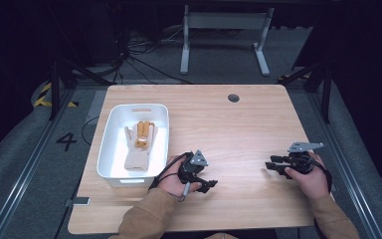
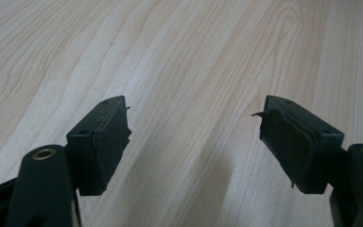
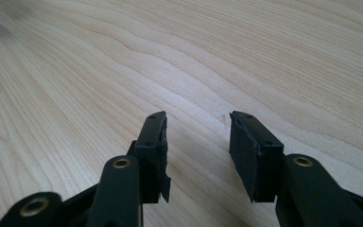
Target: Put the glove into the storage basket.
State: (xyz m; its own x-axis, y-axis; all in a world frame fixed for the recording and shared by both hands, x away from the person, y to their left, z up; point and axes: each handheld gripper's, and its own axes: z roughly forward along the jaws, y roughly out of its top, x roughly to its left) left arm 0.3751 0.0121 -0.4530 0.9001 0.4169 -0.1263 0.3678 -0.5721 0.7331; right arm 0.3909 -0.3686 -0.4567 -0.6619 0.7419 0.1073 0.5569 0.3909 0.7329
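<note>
A white bin [image 1: 110, 149] stands at the table's left, with a beige glove [image 1: 140, 152] lying flat in it and a small brown plush toy [image 1: 143, 133] on top of the glove. My left gripper [image 1: 210, 184] rests low over the wood just right of the bin's near corner, pointing right, open with nothing between its jaws [image 2: 194, 127]. My right gripper [image 1: 269, 166] lies near the table's right edge, pointing left, open and empty [image 3: 197, 142]. The black pads [image 2: 111, 142] [image 3: 243, 151] hover over bare wood.
The light wooden table [image 1: 229, 134] has a round cable hole [image 1: 233, 97] at the back. Beyond it stand a white desk frame [image 1: 224, 37] and cables on the grey floor. A dark tripod leg [image 1: 323, 84] stands to the right.
</note>
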